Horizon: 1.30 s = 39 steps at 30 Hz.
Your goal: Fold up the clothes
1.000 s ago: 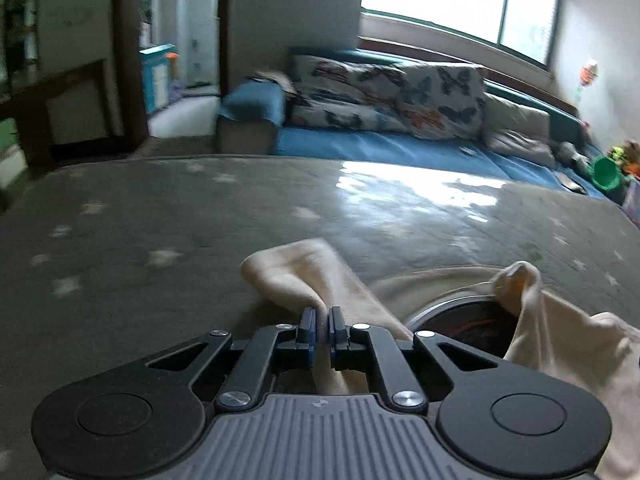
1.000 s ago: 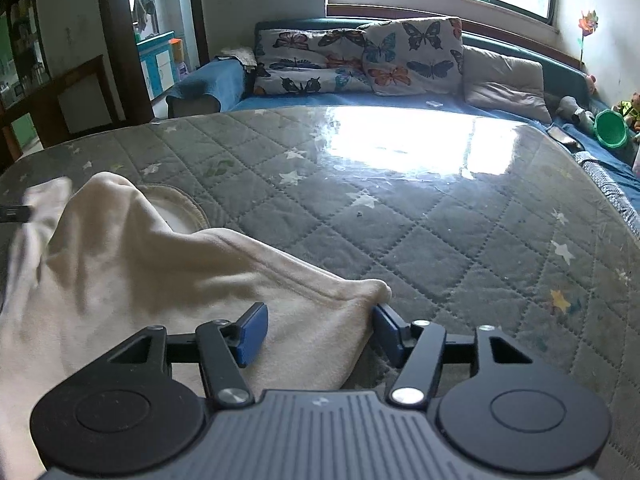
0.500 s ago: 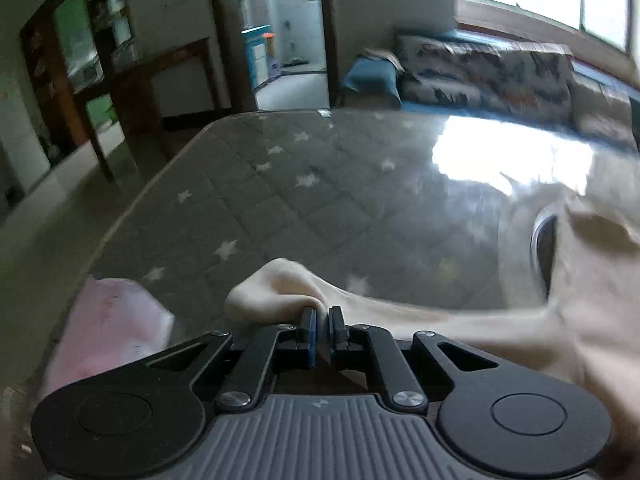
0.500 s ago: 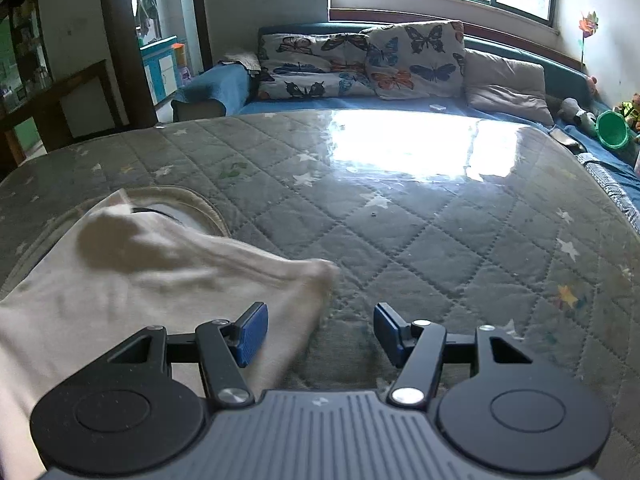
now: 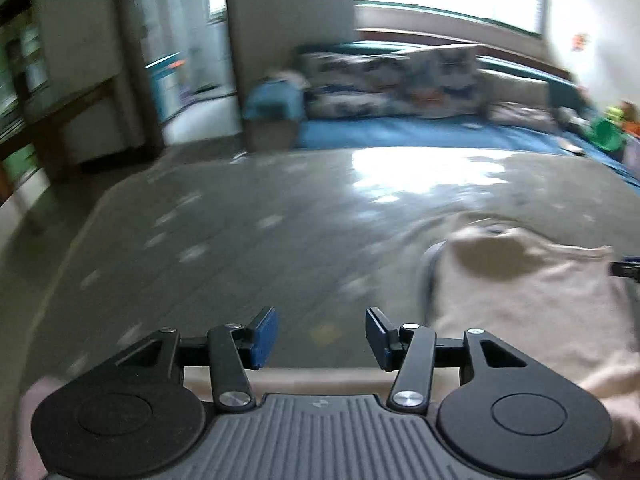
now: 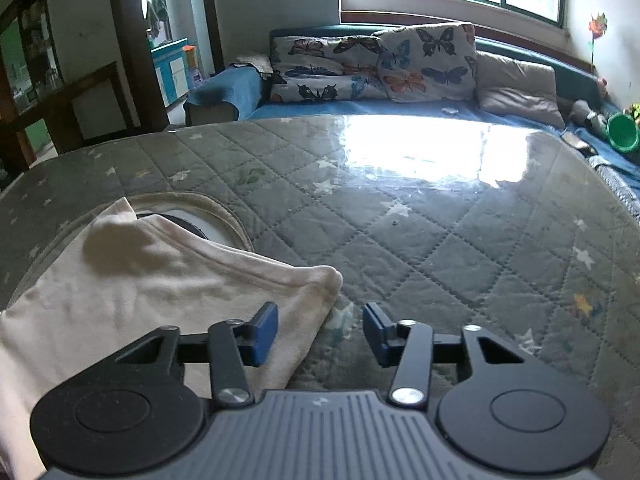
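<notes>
A cream garment [image 6: 160, 280] lies flat on the grey quilted star-print cover [image 6: 400, 240], its folded corner pointing right. My right gripper [image 6: 320, 328] hovers low over that corner with its jaws closing. The cloth's edge lies under the left finger [image 6: 264, 332] and partly in the gap, and the pads do not press on it. In the blurred left wrist view the same garment [image 5: 520, 300] sits to the right. My left gripper [image 5: 320, 336] is off it, jaws opening, with only the cover between them.
A round trimmed hole [image 6: 192, 220] in the cover peeks out behind the garment. A blue sofa with butterfly cushions [image 6: 380, 64] runs along the far side, with a green bucket [image 6: 622, 132] at the right. A pink cloth [image 5: 28, 420] shows at the lower left.
The left gripper has let go of the cream fold, opened and pulled back and up. The garment has dropped flat. The right gripper's jaws have narrowed over the corner.
</notes>
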{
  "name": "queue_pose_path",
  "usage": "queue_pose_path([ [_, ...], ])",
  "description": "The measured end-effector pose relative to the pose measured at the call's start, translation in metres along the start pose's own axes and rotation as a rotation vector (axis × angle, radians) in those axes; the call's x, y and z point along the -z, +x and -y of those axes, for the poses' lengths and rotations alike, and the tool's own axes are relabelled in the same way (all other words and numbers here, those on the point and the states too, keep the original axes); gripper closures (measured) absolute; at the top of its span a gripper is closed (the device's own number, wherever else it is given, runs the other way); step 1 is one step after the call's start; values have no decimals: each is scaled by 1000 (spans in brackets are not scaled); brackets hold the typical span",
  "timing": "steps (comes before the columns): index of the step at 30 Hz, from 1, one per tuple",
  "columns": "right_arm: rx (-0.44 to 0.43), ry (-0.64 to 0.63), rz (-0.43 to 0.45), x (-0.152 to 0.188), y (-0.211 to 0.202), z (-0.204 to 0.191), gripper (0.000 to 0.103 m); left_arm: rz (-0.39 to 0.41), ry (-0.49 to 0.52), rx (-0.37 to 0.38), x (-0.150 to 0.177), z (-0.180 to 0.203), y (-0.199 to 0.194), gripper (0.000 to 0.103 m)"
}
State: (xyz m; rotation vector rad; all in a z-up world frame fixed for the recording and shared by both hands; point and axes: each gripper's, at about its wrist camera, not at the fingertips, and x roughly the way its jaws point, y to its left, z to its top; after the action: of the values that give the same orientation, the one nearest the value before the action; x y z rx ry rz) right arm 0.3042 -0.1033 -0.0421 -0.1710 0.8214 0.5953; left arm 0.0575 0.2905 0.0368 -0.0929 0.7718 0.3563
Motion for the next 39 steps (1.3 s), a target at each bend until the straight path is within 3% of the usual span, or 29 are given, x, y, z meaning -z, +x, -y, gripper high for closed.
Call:
queue_pose_path([
  [4, -13, -4, -7, -2, 5, -4, 70, -5, 73, 105, -26, 42, 49, 51],
  [6, -14, -9, -14, -3, 7, -6, 79, -15, 101, 135, -38, 63, 75, 51],
  [14, -10, -35, -28, -5, 12, -6, 89, -34, 174, 130, -49, 97, 151, 49],
  [18, -16, -45, -33, -7, 15, -6, 89, -54, 149, 168, -50, 94, 160, 44],
  [22, -14, -57, -32, -8, 17, -8, 89, -51, 159, 194, -51, 93, 162, 46],
  [24, -9, -69, -29, -9, 17, -10, 97, -42, 178, 213, -51, 95, 161, 68],
  [25, -6, -78, -27, -10, 17, -12, 98, -38, 181, 222, -51, 95, 159, 88],
  [26, -3, -89, -21, -12, 16, -13, 100, -33, 185, 231, -52, 96, 158, 92],
  [35, 71, -107, 149, -60, 13, -20, 100, 153, 63, 172, -84, 75, 144, 95],
  [36, 84, -102, 169, -65, 16, -20, 99, 157, 43, 168, -86, 72, 147, 95],
  [39, 102, -112, 162, -70, 25, -24, 96, 82, 10, 186, -87, 67, 161, 82],
])
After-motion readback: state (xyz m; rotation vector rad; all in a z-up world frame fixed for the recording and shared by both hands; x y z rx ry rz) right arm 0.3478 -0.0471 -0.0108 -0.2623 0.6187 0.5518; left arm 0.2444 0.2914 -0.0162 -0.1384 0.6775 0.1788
